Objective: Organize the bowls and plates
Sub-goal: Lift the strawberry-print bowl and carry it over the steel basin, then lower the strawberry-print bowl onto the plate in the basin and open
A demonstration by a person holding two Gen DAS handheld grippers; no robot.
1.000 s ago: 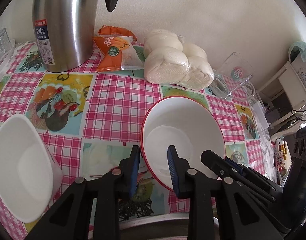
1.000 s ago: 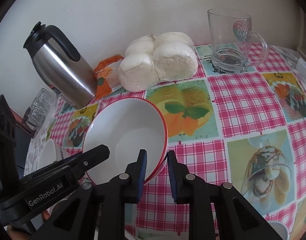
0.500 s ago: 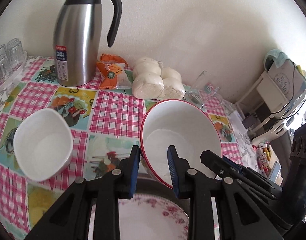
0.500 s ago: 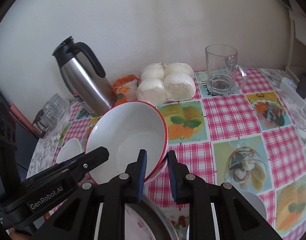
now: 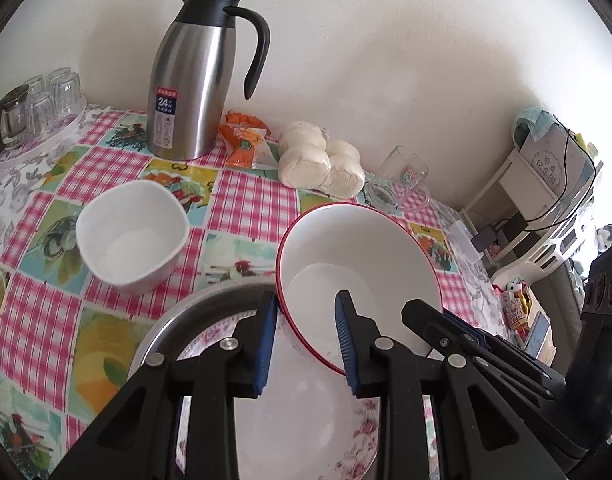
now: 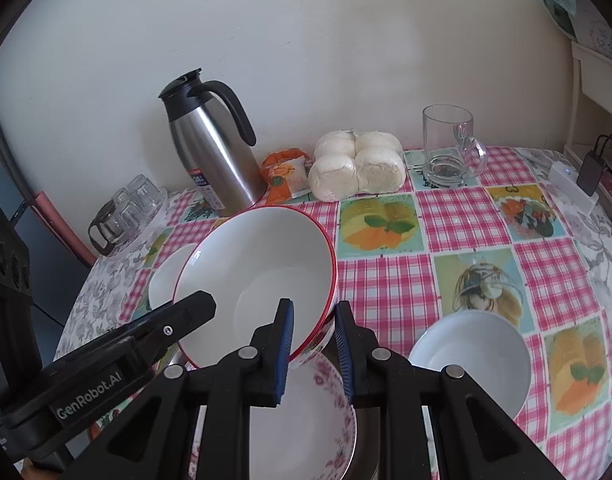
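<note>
A large white bowl with a red rim [image 5: 358,248] [image 6: 258,264] hangs tilted in the air above the table. My left gripper [image 5: 304,320] is shut on its near-left rim, and my right gripper [image 6: 314,320] is shut on its near-right rim. Beneath the bowl lies a flower-patterned dish [image 5: 298,412] [image 6: 306,420] inside a round metal pan [image 5: 178,312]. A squarish white bowl [image 5: 132,236] [image 6: 166,276] stands on the cloth to the left. To the right stands a round white bowl [image 6: 470,356].
Along the wall stand a steel thermos jug [image 5: 194,84], an orange snack packet [image 5: 246,140], a bag of white buns [image 5: 322,164] and a glass mug [image 6: 446,148]. A tray of upturned glasses [image 5: 34,108] sits at the far left. The table edge drops off at the right.
Both grippers have carried the red-rimmed bowl up and back from the wall. The flowered dish and metal pan have come into view under it, and the round white bowl at the right.
</note>
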